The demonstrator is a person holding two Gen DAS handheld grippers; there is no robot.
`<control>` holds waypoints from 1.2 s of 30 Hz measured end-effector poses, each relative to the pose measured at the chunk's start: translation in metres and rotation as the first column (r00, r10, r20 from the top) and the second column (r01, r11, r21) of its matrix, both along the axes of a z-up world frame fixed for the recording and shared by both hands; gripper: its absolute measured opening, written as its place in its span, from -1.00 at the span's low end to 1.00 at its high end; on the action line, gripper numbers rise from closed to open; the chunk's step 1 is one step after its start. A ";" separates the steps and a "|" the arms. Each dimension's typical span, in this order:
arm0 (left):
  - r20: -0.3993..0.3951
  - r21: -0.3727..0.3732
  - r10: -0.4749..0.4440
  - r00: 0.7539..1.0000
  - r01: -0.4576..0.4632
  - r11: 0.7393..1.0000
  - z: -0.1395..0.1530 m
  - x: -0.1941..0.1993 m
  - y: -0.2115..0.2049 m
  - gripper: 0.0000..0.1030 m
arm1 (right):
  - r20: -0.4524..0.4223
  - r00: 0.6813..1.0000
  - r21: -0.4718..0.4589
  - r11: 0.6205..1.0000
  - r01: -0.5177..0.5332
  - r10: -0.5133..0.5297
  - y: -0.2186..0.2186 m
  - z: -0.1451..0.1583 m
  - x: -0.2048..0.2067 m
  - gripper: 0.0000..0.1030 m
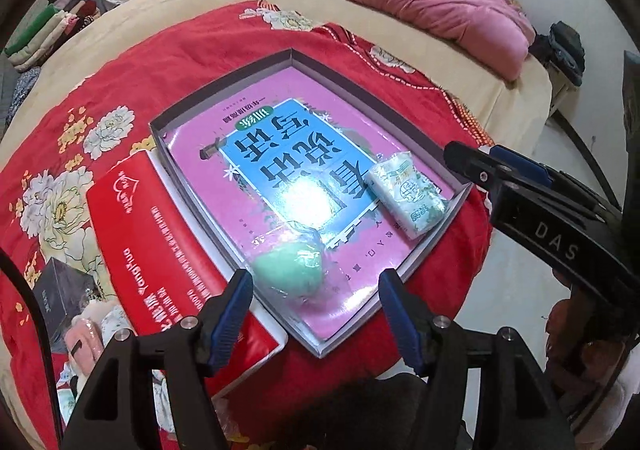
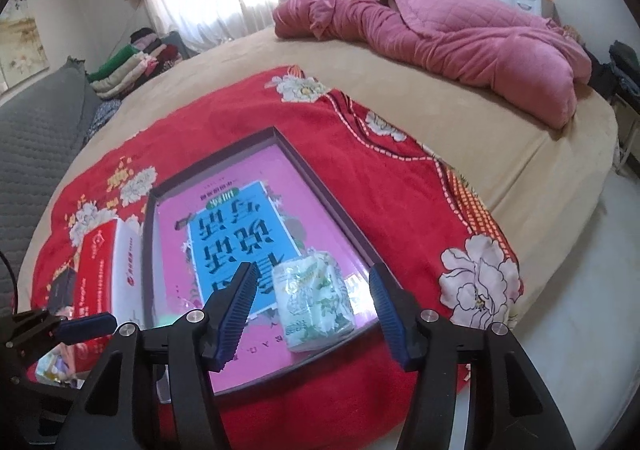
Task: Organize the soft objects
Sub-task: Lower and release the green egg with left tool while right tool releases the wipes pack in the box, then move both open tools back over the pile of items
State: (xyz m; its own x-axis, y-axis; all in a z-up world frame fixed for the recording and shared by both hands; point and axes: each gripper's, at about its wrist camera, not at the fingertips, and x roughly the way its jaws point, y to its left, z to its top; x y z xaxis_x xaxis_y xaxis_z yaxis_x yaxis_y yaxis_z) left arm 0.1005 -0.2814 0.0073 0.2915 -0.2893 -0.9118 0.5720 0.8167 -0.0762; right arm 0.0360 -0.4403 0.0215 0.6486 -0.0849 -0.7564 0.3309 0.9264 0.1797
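Tissue pack (image 2: 316, 304) near tray edge (image 2: 340, 205) (both grippers agape)

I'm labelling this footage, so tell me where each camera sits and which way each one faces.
Left wrist: on the left gripper, looking down at the green pouch in the tray; the right gripper intrudes.
Right wrist: on the right gripper, facing the tissue pack; a left gripper tip shows at the left edge.
Shared: tray, tissue pack, red blanket, pink quilt.

I see a green soft lump in clear wrap (image 1: 289, 264) lying in the shallow grey box (image 1: 224, 85). A white-green tissue pack (image 1: 406, 193) lies flat near its corner.
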 end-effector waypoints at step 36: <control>0.132 -0.109 0.249 0.960 -0.235 0.966 0.056 -0.041 0.153 0.34 | 0.157 0.974 -0.073 0.986 -0.153 0.162 0.117 0.082 -0.047 0.44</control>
State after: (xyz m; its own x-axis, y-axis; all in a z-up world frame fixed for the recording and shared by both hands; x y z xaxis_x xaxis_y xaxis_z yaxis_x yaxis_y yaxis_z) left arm 0.0592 -0.1282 0.0633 0.4886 -0.2738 -0.8285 0.3685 0.9254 -0.0886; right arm -0.0111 -0.3230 0.1038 0.7705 -0.0139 -0.6373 0.1512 0.9752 0.1615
